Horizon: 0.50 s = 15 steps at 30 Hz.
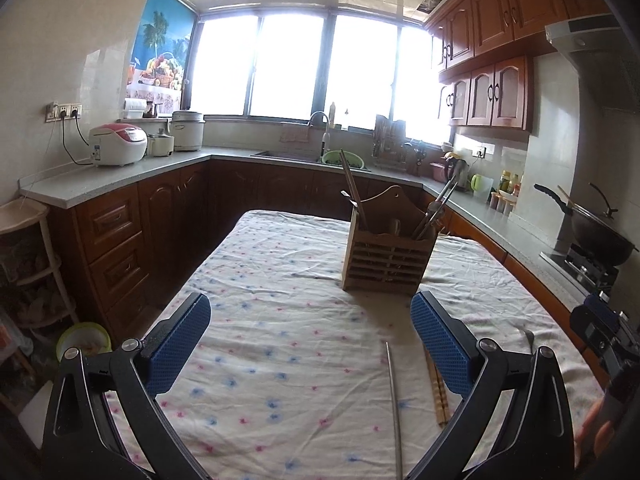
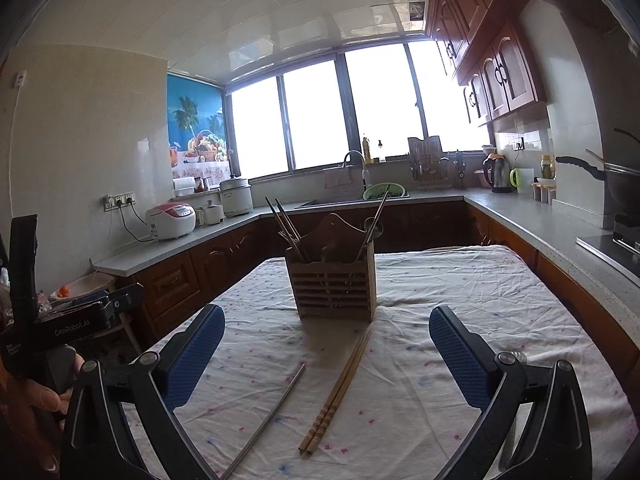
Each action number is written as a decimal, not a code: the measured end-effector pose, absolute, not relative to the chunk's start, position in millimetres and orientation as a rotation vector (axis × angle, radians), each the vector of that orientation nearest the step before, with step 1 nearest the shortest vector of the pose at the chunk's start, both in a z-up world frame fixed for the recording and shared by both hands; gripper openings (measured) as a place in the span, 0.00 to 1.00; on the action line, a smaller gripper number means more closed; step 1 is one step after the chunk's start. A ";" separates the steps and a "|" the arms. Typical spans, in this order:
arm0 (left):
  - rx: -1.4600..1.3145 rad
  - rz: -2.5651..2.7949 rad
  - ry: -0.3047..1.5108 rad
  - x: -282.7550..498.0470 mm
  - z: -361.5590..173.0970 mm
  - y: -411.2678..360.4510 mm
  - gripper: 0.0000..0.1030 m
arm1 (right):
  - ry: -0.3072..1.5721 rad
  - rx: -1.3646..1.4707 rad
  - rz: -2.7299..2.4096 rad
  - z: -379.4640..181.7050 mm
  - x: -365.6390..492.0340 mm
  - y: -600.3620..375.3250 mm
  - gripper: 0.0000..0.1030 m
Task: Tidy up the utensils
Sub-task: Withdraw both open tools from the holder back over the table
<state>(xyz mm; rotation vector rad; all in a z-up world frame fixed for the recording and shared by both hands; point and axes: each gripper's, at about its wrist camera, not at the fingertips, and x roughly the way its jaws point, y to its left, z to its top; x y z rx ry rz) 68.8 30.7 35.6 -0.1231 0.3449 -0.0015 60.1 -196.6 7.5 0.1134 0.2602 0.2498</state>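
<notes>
A slatted wooden utensil holder [image 1: 387, 258] [image 2: 335, 282] stands upright on the cloth-covered table and has several chopsticks and utensils sticking out. A metal chopstick [image 1: 396, 408] [image 2: 268, 420] and a pair of wooden chopsticks [image 1: 438, 396] [image 2: 338, 392] lie on the cloth in front of it. A metal utensil handle [image 1: 529, 340] lies at the right, partly hidden by my finger. My left gripper [image 1: 310, 340] is open and empty above the cloth. My right gripper [image 2: 326, 350] is open and empty, with both kinds of chopsticks lying between its fingers.
The table [image 2: 500, 292] carries a white floral cloth. Kitchen counters [image 1: 120, 176] surround it, with rice cookers [image 1: 118, 144], a sink [image 2: 352, 200], a kettle [image 2: 496, 174] and a wok on the stove [image 1: 600, 232]. The other handheld gripper shows at the left edge [image 2: 60, 320].
</notes>
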 end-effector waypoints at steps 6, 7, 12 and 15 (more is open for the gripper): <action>-0.071 -0.027 0.372 58.0 19.9 11.9 1.00 | 0.285 0.079 0.225 -16.8 49.3 -194.2 1.00; -0.053 -0.025 0.399 58.3 15.1 8.3 1.00 | 0.285 0.086 0.215 -21.1 47.3 -196.0 1.00; -0.026 -0.032 0.398 49.7 -10.3 1.5 1.00 | 0.283 0.093 0.164 -34.7 41.6 -203.8 1.00; 0.011 -0.021 0.407 45.8 -19.9 -5.6 1.00 | 0.285 0.097 0.149 -39.0 40.5 -207.2 1.00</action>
